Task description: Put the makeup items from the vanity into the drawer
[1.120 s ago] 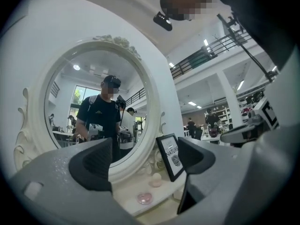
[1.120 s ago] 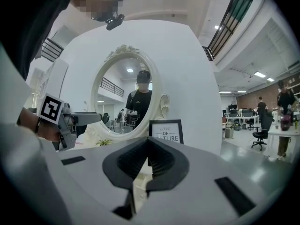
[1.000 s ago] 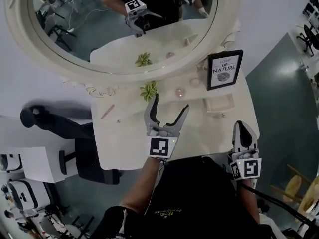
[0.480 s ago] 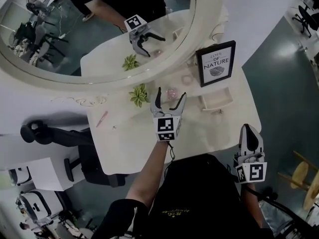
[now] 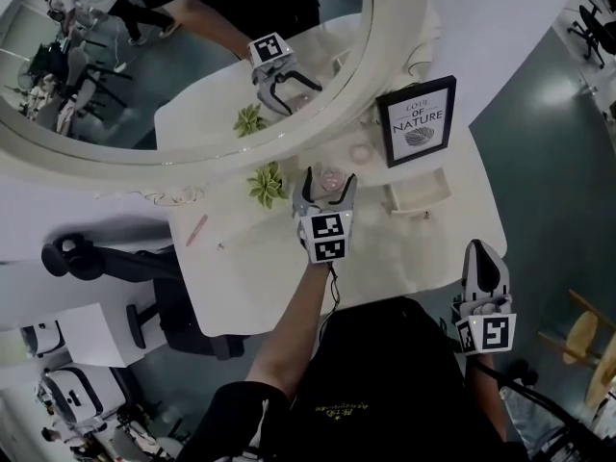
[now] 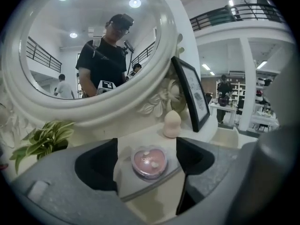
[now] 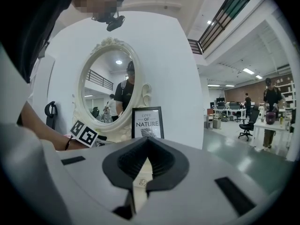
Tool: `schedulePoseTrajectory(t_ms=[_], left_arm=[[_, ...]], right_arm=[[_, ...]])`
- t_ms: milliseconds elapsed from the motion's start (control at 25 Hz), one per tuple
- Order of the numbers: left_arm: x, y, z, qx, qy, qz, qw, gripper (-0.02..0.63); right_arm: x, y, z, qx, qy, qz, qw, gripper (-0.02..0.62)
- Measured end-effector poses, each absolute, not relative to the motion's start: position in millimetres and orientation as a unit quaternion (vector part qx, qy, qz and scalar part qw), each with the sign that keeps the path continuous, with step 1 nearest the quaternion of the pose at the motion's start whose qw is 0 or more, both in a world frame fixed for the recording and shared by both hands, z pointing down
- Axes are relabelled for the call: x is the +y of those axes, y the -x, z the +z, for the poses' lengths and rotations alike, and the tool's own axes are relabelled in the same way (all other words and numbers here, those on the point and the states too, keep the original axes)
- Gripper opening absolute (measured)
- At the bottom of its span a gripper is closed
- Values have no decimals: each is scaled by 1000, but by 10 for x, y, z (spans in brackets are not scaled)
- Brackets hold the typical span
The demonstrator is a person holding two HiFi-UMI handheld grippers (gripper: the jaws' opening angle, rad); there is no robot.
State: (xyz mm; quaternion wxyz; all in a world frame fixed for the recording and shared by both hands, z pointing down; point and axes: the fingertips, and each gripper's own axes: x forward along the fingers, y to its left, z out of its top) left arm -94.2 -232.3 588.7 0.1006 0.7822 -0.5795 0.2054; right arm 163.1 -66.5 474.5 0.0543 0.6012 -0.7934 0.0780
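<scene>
A pink heart-shaped compact lies on the white vanity below the mirror. My left gripper is open, with one jaw on each side of the compact and a gap showing on both sides. A beige makeup sponge stands just behind it. The small drawer is pulled open to the right, under the framed print. My right gripper is shut and holds nothing, low beside the vanity's front right corner. A pink pencil lies at the left.
A small green plant stands left of the compact. The large oval mirror leans over the back of the vanity. A black chair is at the vanity's left side. A drawer knob shows between the right jaws.
My left gripper has moved from the middle of the vanity back toward the mirror and now straddles the compact, its jaws narrower than before. The right gripper has sunk slightly lower.
</scene>
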Motion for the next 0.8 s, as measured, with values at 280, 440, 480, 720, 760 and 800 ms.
schedulePoseTrajectory(t_ms=[280, 440, 480, 720, 760, 800], left_arm=[[-2286, 851, 6008, -575, -773, 228, 141, 306], [-2264, 816, 6023, -581, -768, 218, 159, 245], [-2265, 818, 6022, -579, -769, 219, 159, 245], [-2228, 822, 5938, -563, -784, 205, 165, 239], [-2211, 810, 5876, -559, -789, 201, 159, 239], [-2194, 788, 5803, -554, -794, 196, 152, 239]], right_arm=[[-733, -1592, 4724, -797, -597, 75, 50, 2], [-760, -1596, 4723, -797, -597, 75, 51, 2], [-763, -1604, 4722, -797, -598, 75, 51, 2], [-795, -1621, 4696, -796, -599, 71, 51, 2], [-802, -1624, 4694, -796, -599, 71, 50, 2], [-809, -1629, 4696, -795, -600, 71, 49, 2]])
